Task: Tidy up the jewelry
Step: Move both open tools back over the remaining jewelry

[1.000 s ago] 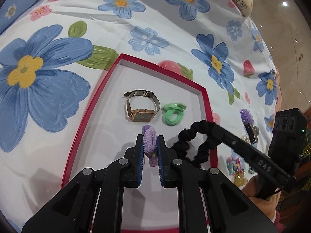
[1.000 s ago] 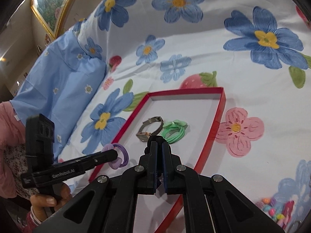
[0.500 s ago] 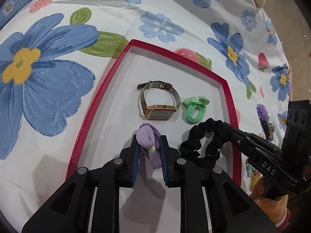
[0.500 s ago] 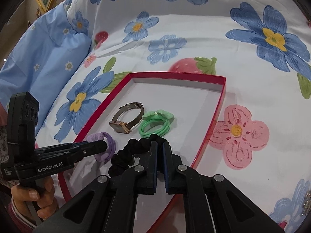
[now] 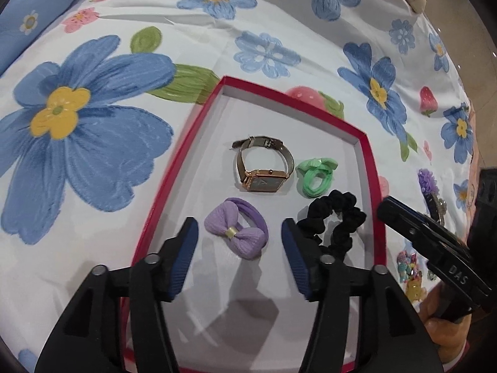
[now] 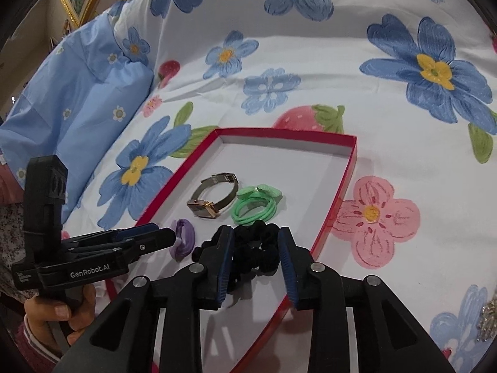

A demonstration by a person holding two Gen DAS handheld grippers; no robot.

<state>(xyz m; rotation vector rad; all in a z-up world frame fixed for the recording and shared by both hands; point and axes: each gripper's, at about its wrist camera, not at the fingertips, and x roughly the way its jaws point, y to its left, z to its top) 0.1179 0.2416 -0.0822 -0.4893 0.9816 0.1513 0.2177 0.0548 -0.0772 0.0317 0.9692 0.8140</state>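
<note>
A red-rimmed tray [image 5: 174, 168] [image 6: 348, 168] with a white floor lies on a flowered bedsheet. In it lie a gold watch [image 5: 264, 168] [image 6: 214, 195], a green hair tie [image 5: 315, 175] [image 6: 256, 205], a purple bow hair tie [image 5: 237, 231] [image 6: 183, 239] and a black scrunchie [image 5: 337, 217] [image 6: 257, 248]. My left gripper [image 5: 239, 233] is open with the purple bow lying between its fingers. My right gripper [image 6: 256, 239] is open around the black scrunchie, which rests on the tray floor.
Loose jewelry lies on the sheet to the right of the tray: a purple flower clip [image 5: 428, 186] and colourful beads [image 5: 410, 267]. A sparkly piece [image 6: 487, 320] lies at the right edge. A blue pillow [image 6: 71, 99] is at the back left.
Both grippers have opened. The purple bow and the black scrunchie were let go and now lie on the tray floor. The left gripper has drawn back a little.
</note>
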